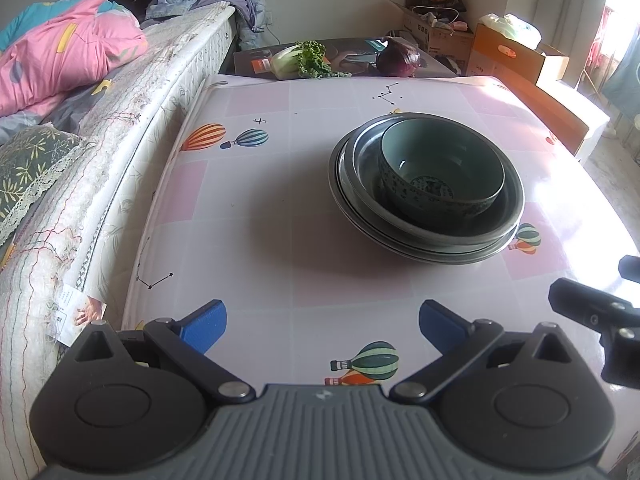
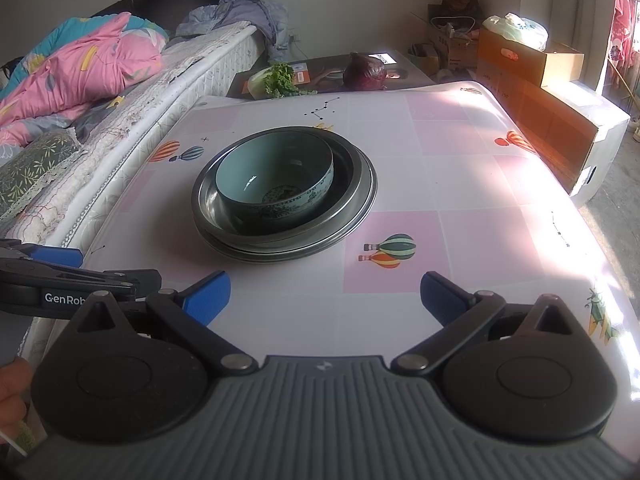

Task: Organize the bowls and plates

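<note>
The left gripper [image 1: 322, 326] has its blue fingers spread wide with nothing between them, held over the near part of the table [image 1: 256, 216], short of the stack of dishes. The right gripper [image 2: 325, 298] is spread the same way and empty, also on the near side of the stack.

The table wears a pink-and-white checked cloth printed with hot-air balloons and star patterns. Left of the stack runs a bed [image 1: 120, 128] with a pink quilt [image 1: 68, 44] and a dark flowered pillow [image 1: 28, 164]. Beyond the stack, past the far table edge, lie one leafy green vegetable [image 1: 302, 60] and one red cabbage [image 1: 399, 57] on a dark board. Cardboard boxes [image 1: 508, 52] stand to the right of and behind the stack, near a bright window.

The stack holds one blue-green patterned bowl [image 1: 440, 172] sitting inside the metal plates [image 1: 424, 236]; at least two plate rims show, and the exact number is hard to tell.

The right wrist view alone shows the left gripper from the side at its left edge, labelled "GenRob", with part of a hand [image 2: 12, 396] below it. The left wrist view shows only a black part of the right gripper at its right edge.
</note>
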The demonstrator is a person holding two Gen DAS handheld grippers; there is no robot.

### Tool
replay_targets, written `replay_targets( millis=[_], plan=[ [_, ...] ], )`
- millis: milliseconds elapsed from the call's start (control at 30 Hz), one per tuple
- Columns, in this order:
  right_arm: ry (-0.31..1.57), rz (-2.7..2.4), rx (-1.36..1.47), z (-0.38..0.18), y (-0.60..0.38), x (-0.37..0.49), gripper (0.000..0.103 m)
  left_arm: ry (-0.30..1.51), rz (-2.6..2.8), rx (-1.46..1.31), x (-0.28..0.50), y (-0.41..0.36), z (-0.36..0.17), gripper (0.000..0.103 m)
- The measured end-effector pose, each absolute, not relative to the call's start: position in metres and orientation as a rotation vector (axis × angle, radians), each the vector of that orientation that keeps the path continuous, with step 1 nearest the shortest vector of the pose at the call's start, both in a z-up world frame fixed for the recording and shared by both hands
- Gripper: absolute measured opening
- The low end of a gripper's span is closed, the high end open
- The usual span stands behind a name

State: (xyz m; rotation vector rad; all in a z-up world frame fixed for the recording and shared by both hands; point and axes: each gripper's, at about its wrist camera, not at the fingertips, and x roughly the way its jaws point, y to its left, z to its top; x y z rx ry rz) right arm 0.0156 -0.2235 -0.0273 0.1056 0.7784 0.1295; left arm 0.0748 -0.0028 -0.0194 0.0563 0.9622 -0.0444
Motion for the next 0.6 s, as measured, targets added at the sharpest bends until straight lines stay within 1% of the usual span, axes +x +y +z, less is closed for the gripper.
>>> replay_targets(
  millis=[600],
  plan=[
    [0.781,0.133,0.103,-0.0283,-0.2204,0.0148,0.102,0.962,-0.041,0.053,0.0744,0.0003,-0.0198,0.103]
  ],
)
